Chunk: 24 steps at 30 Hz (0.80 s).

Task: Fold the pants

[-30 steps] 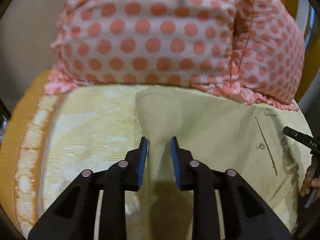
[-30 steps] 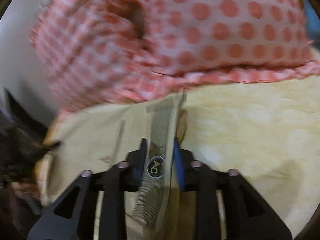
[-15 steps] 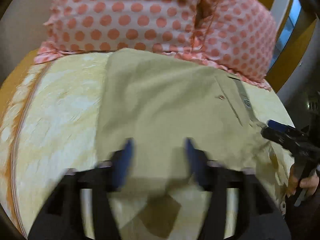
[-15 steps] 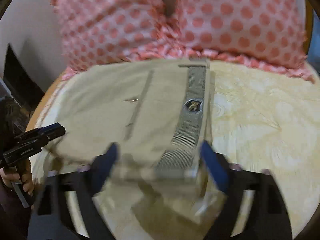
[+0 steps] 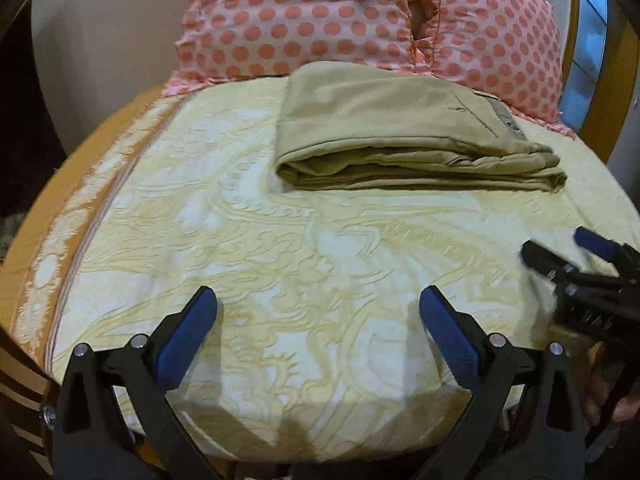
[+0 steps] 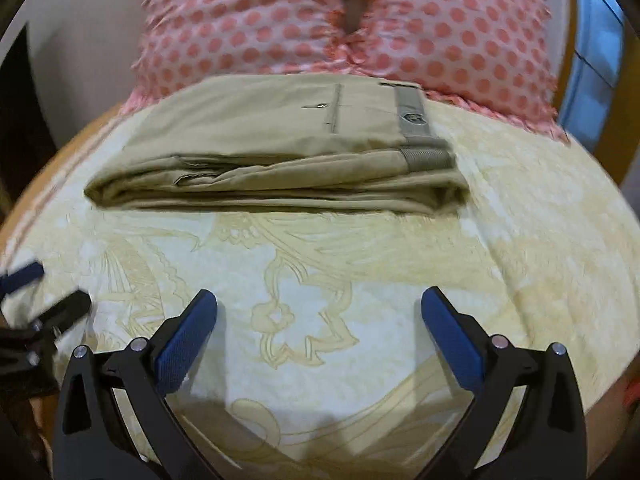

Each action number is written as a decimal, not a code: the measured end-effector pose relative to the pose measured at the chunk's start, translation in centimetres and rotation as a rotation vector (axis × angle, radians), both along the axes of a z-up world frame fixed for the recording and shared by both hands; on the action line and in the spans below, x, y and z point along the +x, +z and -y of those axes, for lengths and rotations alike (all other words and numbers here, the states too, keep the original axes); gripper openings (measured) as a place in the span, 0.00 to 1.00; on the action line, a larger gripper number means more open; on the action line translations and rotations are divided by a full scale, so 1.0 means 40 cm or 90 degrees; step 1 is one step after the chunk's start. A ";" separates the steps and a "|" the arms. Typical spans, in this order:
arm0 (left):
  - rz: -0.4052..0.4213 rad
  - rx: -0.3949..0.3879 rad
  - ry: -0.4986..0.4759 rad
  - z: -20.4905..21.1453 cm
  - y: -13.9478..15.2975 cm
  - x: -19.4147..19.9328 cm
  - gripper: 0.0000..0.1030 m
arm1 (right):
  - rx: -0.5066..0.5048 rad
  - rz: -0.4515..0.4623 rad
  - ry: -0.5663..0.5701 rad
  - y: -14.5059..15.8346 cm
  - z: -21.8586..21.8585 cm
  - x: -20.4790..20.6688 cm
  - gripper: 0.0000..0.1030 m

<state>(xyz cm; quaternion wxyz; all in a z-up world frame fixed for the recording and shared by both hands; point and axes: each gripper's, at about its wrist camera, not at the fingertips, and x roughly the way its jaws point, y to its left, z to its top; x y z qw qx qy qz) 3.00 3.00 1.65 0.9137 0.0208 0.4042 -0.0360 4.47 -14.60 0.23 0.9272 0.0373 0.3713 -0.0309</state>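
The khaki pants lie folded in a flat stack on the yellow bedspread, close to the pillows; they also show in the right wrist view, waistband to the right. My left gripper is open and empty, well back from the pants over the bedspread. My right gripper is open and empty too, equally far back. The right gripper also shows at the right edge of the left wrist view, and the left gripper at the left edge of the right wrist view.
Two pink polka-dot pillows stand against the headboard behind the pants, also seen in the right wrist view. The bedspread's orange border runs along the left edge. A window frame is at far right.
Both grippers let go of the pants, opened wide and drew back toward the near edge of the bed. The pants stay folded by the pillows.
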 end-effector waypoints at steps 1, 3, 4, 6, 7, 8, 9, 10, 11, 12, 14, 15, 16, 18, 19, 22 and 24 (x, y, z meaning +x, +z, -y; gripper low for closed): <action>0.010 -0.003 0.003 -0.004 -0.001 -0.008 0.98 | -0.004 0.009 -0.004 -0.003 -0.003 -0.006 0.99; 0.025 -0.004 0.009 -0.007 -0.003 -0.017 0.98 | -0.005 0.028 -0.011 -0.006 -0.004 -0.019 0.99; 0.028 -0.003 0.011 -0.007 -0.002 -0.016 0.98 | -0.005 0.033 -0.014 -0.008 -0.005 -0.021 0.99; 0.036 -0.002 0.016 -0.006 -0.003 -0.018 0.98 | -0.006 0.038 -0.018 -0.008 -0.005 -0.017 0.99; 0.038 -0.002 0.017 -0.006 -0.004 -0.019 0.98 | -0.007 0.038 -0.021 -0.007 -0.005 -0.016 0.99; 0.040 -0.002 0.018 -0.006 -0.004 -0.019 0.98 | -0.007 0.039 -0.023 -0.006 -0.005 -0.017 0.99; 0.041 -0.002 0.017 -0.006 -0.003 -0.019 0.98 | -0.007 0.039 -0.022 -0.006 -0.005 -0.013 0.99; 0.042 -0.003 0.016 -0.007 -0.004 -0.019 0.98 | -0.007 0.040 -0.021 -0.005 -0.004 -0.014 0.99; 0.042 -0.002 0.015 -0.006 -0.003 -0.017 0.98 | -0.007 0.040 -0.020 -0.005 -0.002 -0.013 0.99; 0.042 -0.002 0.014 -0.007 -0.003 -0.017 0.98 | -0.007 0.042 -0.020 -0.005 -0.002 -0.013 0.99; 0.042 -0.002 0.015 -0.006 -0.003 -0.016 0.98 | -0.007 0.044 -0.020 -0.005 -0.001 -0.013 0.99; 0.042 -0.002 0.015 -0.007 -0.003 -0.016 0.98 | -0.007 0.044 -0.020 -0.005 -0.001 -0.014 0.99; 0.042 -0.002 0.015 -0.007 -0.003 -0.016 0.98 | -0.008 0.044 -0.021 -0.006 -0.001 -0.014 0.99; 0.042 -0.002 0.014 -0.008 -0.003 -0.015 0.98 | -0.008 0.044 -0.020 -0.005 -0.001 -0.014 0.99; 0.042 -0.002 0.014 -0.008 -0.004 -0.015 0.98 | -0.008 0.044 -0.020 -0.005 0.000 -0.014 0.99; 0.042 -0.002 0.013 -0.010 -0.004 -0.014 0.98 | -0.007 0.044 -0.019 -0.005 0.001 -0.014 0.99; 0.042 -0.002 0.012 -0.010 -0.004 -0.013 0.98 | -0.007 0.044 -0.019 -0.005 0.000 -0.014 0.99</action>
